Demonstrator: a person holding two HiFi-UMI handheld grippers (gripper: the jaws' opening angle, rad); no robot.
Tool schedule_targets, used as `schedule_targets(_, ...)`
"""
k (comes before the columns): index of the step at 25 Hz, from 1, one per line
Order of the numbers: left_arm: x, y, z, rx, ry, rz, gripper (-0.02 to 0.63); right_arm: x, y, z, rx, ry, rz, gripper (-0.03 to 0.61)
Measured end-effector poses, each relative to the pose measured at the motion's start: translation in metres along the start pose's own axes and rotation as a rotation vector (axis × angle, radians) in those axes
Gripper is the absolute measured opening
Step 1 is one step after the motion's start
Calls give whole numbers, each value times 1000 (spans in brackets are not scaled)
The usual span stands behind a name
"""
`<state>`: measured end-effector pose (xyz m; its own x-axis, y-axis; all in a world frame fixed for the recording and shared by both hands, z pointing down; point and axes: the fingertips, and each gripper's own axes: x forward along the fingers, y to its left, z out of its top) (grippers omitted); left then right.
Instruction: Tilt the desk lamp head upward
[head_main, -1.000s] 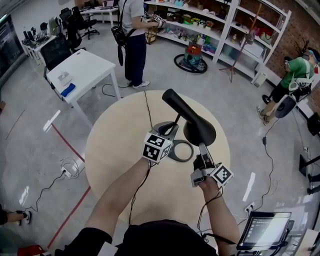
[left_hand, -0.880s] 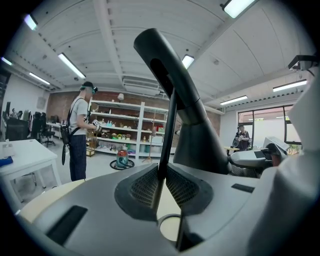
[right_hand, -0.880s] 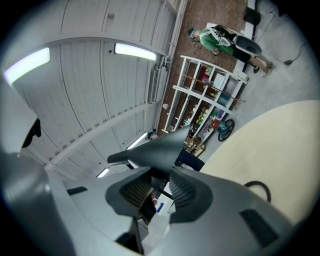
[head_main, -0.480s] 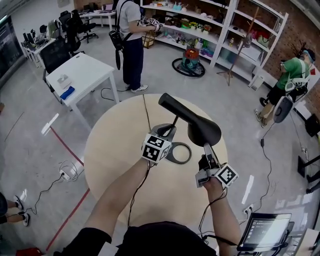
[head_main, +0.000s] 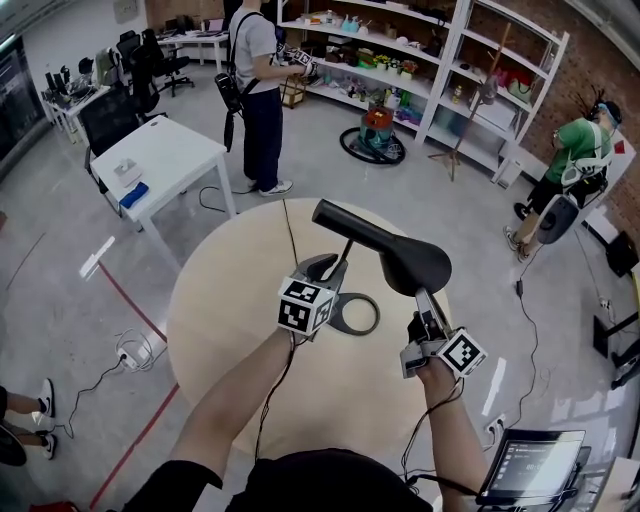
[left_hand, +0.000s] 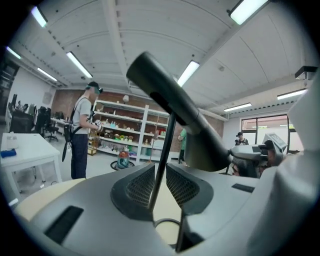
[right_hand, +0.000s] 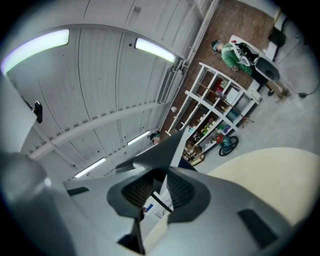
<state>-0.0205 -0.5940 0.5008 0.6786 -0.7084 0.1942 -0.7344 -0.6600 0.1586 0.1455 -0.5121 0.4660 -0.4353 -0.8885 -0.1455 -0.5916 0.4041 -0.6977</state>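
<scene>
**Head view.** The lamp stands on the round table (head_main: 220, 300). The left gripper (head_main: 326, 268) is shut on the thin lamp pole (head_main: 347, 255), just above the ring-shaped lamp base (head_main: 338, 325). The black lamp head (head_main: 390, 250) sits above and just past both grippers. The right gripper (head_main: 424, 297) reaches up to the wide end of the lamp head and holds its rim.

**Left gripper view.** The pole runs straight up between the two jaws, and they press on it from both sides. The lamp head hangs right above this gripper.

**Right gripper view.** The thin edge of the lamp head sits between the jaws. They have just been closing on it, and they look tight on it now.

**The step.** I think the tilt is under way. The left gripper keeps the lamp from sliding and the right gripper lifts the wide end. Next, the right gripper should keep pushing that end up, slowly, while the left one holds on tight. If the rim slips out, the head may drop back.

**What changed.** The wide end of the lamp head is higher than a second ago. The right gripper has gone up with it. The left gripper has stayed almost in the same place.
</scene>
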Motion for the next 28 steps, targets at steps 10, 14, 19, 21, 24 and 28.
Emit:
schedule_targets(10, -80, 24, 148, 112, -330, 94, 54, 1, -6, 2, -6, 3, -19, 89)
schedule_targets(14, -65, 21, 161, 56, -290, 4, 54, 0, -15, -1, 49, -4, -57, 89)
schedule_targets(19, -47, 22, 161, 84, -227, 1, 61, 1, -18, -1, 56, -2, -65, 89)
schedule_targets(21, -46, 23, 161, 69, -224, 1, 61, 3, -13, 0, 43, 0, -46, 89)
schedule_targets(24, -47, 23, 161, 37, -229, -7, 61, 1, -14, 1, 45, -1, -58, 89)
schedule_targets(28, -48, 23, 160, 15, -242, -9, 61, -2, -16, 2, 57, -10, -71, 89)
